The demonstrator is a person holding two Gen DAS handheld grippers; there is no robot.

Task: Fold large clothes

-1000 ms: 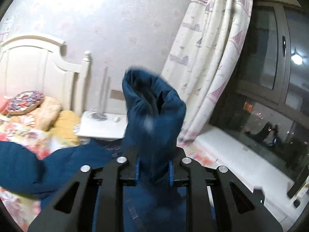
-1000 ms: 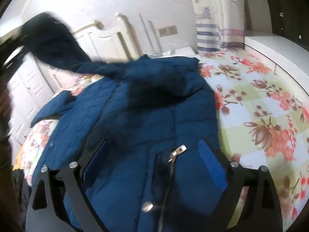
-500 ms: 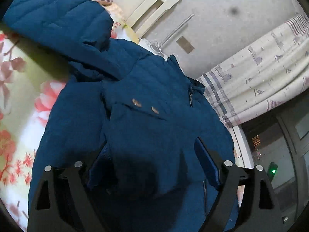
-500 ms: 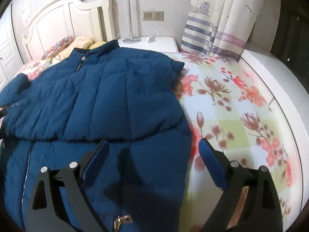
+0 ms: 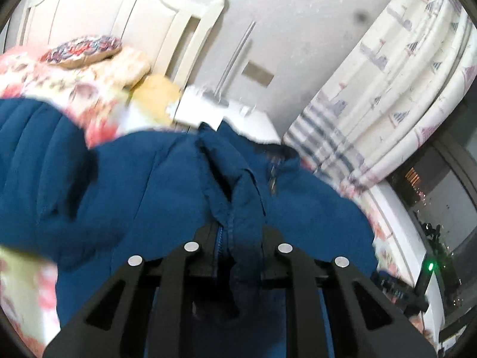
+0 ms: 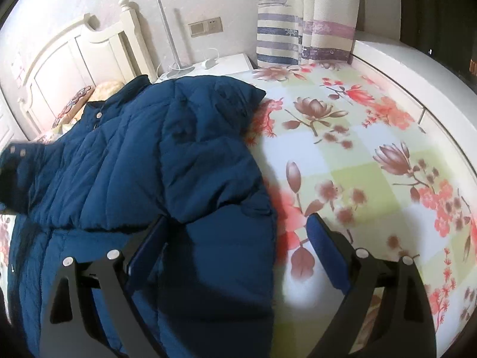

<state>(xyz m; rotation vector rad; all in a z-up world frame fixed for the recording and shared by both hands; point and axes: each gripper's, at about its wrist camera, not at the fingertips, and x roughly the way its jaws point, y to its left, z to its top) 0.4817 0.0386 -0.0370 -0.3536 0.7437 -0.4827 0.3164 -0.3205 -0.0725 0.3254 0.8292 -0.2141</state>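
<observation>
The left wrist view shows what the right one does not: the left tongs (image 5: 238, 247) have just been closing and now pinch a raised ridge of the blue jacket (image 5: 167, 197) along its zipper edge, the fabric bunched up between the two jaws. It also takes in a dark window (image 5: 441, 185) at the far right, with small lights in the glass. This view is blurred on its left side, so the jacket's edge there is hard to read.

The right wrist view gives the wider layout. The jacket (image 6: 149, 164) lies on the bed (image 6: 357, 149), on the left part of the flowered sheet, with the right part of the sheet bare. One quilted panel or sleeve is folded over the body and lies on top, its lower edge just in front of the right tongs (image 6: 235, 238). These tongs stand wide open and hold nothing; the left jaw is over the jacket and the right jaw over the sheet, with the jacket's right edge between them.

The jacket's long axis runs from near to far. Its collar, with a snap button, points to the far left, towards the headboard (image 6: 74, 59) and the pillows, and the hem end is nearest the camera. A white nightstand (image 6: 220, 62) stands far off beside the headboard, and a striped curtain (image 6: 298, 15) hangs to its right.
</observation>
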